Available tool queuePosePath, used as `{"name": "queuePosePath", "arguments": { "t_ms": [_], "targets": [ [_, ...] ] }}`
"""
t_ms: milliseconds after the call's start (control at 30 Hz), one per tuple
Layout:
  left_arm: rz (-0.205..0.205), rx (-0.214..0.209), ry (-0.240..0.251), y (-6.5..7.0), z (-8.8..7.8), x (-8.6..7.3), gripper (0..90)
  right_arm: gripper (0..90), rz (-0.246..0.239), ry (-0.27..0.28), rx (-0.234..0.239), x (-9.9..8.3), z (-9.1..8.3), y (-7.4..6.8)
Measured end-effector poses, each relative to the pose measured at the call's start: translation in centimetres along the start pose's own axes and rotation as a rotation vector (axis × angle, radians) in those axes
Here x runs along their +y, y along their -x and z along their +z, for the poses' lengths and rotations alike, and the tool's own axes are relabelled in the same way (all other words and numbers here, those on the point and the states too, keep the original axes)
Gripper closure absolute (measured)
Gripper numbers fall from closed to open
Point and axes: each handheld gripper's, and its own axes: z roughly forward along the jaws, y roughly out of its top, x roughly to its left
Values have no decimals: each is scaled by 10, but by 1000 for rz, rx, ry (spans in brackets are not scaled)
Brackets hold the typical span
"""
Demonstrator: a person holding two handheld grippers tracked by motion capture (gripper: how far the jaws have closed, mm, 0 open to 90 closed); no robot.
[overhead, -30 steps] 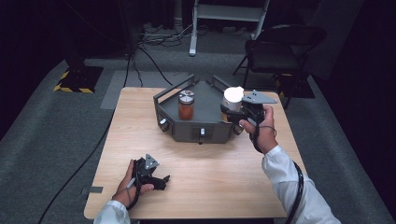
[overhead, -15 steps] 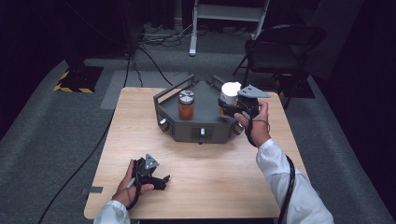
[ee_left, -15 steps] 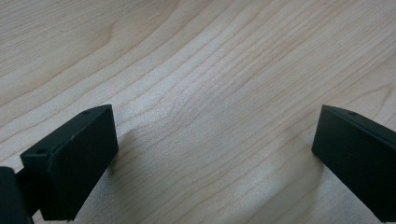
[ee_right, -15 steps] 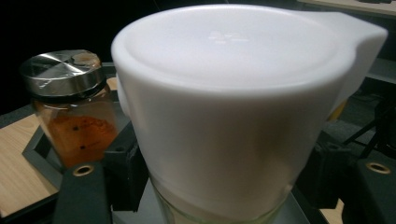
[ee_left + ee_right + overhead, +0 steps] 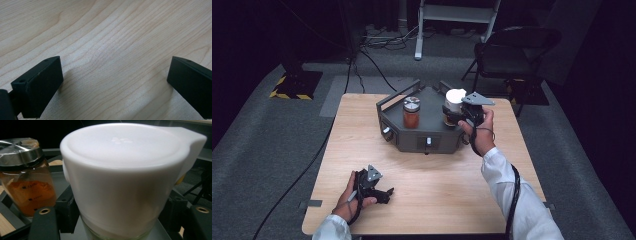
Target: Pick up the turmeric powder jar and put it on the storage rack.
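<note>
Dark flooring and a black backdrop surround a pale wooden table, on which a grey, angular tray-like fixture sits toward the far side. Starting at the right gripper: its jaws are clamped on a jar with a white cap, gripping the glass body just below the cap, as the right gripper view confirms with the white cap looming directly above the two black jaws. Holding low on the body appears deliberate, since it leaves the cap free and keeps the jar upright while it is positioned at the right part of the fixture; whether its base already rests on the fixture floor cannot be determined. Just beside it, a second jar of orange powder with a metal lid stands upright in the fixture's middle section, apart from the gripped jar, suggesting each jar has its own station. Moving outward, the left gripper lies at the near left of the table with its jaws spread wide over bare wood and nothing between them, evidently parked clear of the work. A black chair stands behind the table.
</note>
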Motion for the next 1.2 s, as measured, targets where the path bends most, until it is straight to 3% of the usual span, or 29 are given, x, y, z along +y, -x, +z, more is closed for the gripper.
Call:
{"name": "queuePosePath", "arguments": {
  "t_ms": [700,1200],
  "targets": [
    [0,-1,1,0,0,0,0,297,45,-4,5,-7,4,6],
    [0,-1,0,0,0,0,0,266,45,2,13,-7,3,9]
  ]
}}
